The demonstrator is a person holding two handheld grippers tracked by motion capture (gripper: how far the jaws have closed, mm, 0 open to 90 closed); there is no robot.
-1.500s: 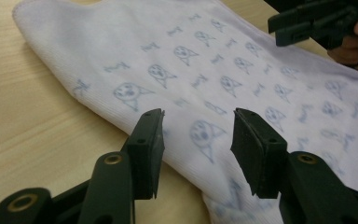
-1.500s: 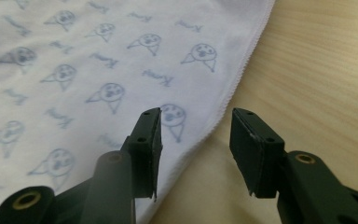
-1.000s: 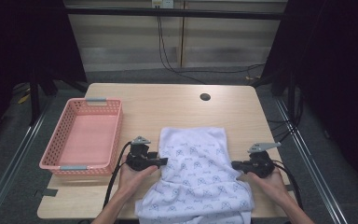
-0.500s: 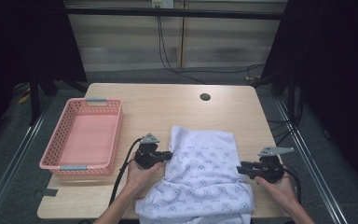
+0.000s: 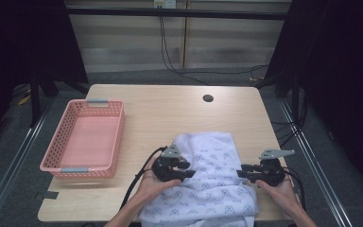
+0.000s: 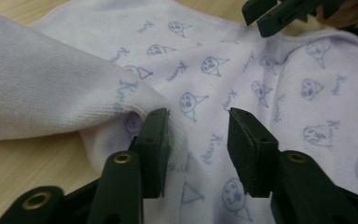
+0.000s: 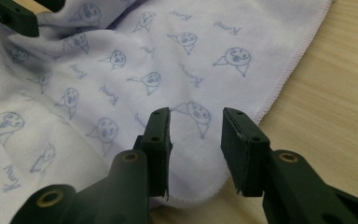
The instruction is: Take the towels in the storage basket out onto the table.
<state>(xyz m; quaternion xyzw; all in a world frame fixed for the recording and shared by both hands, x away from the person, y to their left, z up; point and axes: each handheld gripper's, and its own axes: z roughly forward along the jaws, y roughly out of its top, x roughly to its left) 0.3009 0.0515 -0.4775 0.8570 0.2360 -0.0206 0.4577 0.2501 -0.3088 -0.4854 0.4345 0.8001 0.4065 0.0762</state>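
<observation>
A white towel (image 5: pixel 212 189) with a blue print lies rumpled at the table's front edge, between my hands. My left gripper (image 5: pixel 191 174) rests on its left side. Its jaws have just been opening and stand apart (image 6: pixel 198 116) over the cloth, with a thick raised fold (image 6: pixel 51 93) against the left jaw; no pad presses on it. My right gripper (image 5: pixel 240 172) is at the towel's right side. Its jaws have also just been opening (image 7: pixel 196 114) and straddle the towel's hemmed corner (image 7: pixel 200 186) without pinching it.
A pink plastic basket (image 5: pixel 52 163) stands empty at the table's left. A round cable hole (image 5: pixel 208 98) sits near the far edge. Bare wood (image 5: pixel 170 113) stretches behind the towel. The right gripper's tips (image 6: pixel 279 11) face the left gripper's (image 7: pixel 14 14) across the cloth.
My left gripper has moved right, onto the towel, and the towel's left side has bunched inward into a fold. The towel looks narrower. The right hand has barely shifted.
</observation>
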